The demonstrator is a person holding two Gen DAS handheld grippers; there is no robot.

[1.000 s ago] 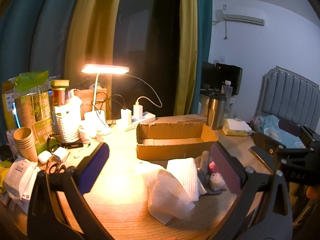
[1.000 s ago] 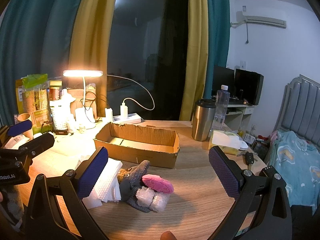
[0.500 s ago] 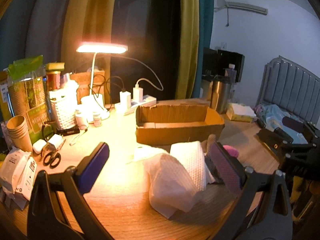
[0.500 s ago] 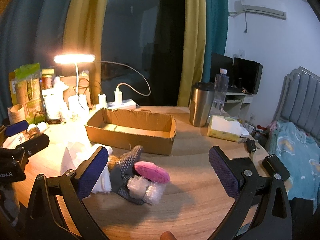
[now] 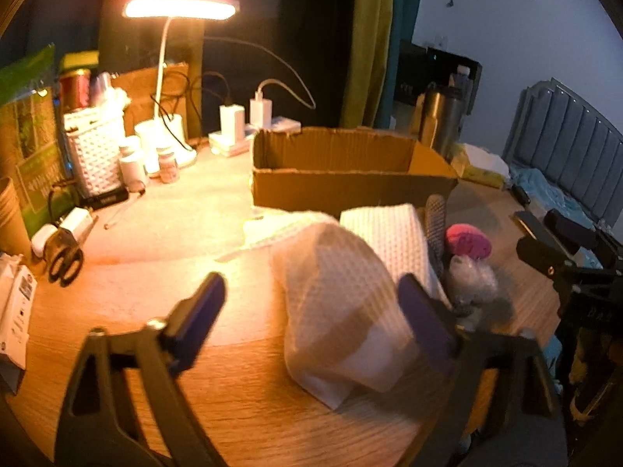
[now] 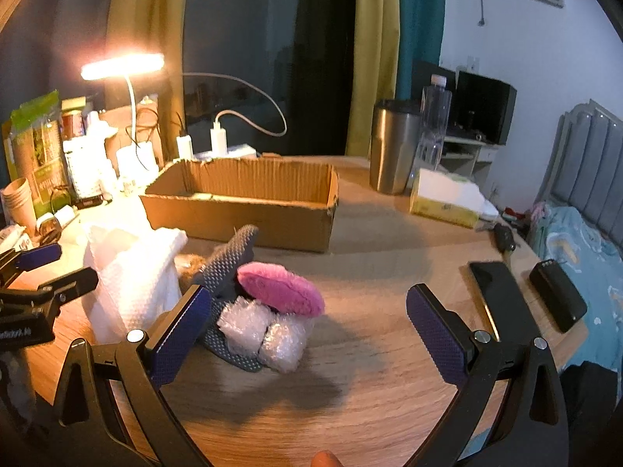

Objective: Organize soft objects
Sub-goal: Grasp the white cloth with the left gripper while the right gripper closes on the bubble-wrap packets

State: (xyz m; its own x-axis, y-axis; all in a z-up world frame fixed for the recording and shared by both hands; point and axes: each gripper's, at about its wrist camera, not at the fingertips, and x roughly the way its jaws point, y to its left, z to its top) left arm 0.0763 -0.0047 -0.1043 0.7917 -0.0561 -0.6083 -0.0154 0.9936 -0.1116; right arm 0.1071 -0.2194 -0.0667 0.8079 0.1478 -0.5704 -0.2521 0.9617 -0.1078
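Left wrist view blurred throughout; white cloth (image 5: 342, 303) smeared. Grey mesh piece (image 6: 229, 260) half hidden behind pink pad (image 6: 282, 290) and bubble wrap (image 6: 261, 329). Brown fuzzy thing (image 6: 189, 266) behind it, unidentifiable.

Soft items are lying heaped on a table (image 6: 389, 272) before a cardboard box (image 6: 241, 210): paper towels (image 6: 132, 276) leftmost, a sponge (image 6: 280, 288) resting above bubble wrap (image 6: 261, 330). A tumbler (image 6: 393, 148) and tissue box (image 6: 444, 198) are standing right of the cardboard box.

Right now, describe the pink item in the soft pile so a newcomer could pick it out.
Find the open brown cardboard box mid-table; a pile of soft things lies just in front of it. The flat fuzzy pink oval pad lies on top, above two clear bubble-wrap wads, beside the grey dotted fabric piece. It is the pile's only pink thing.
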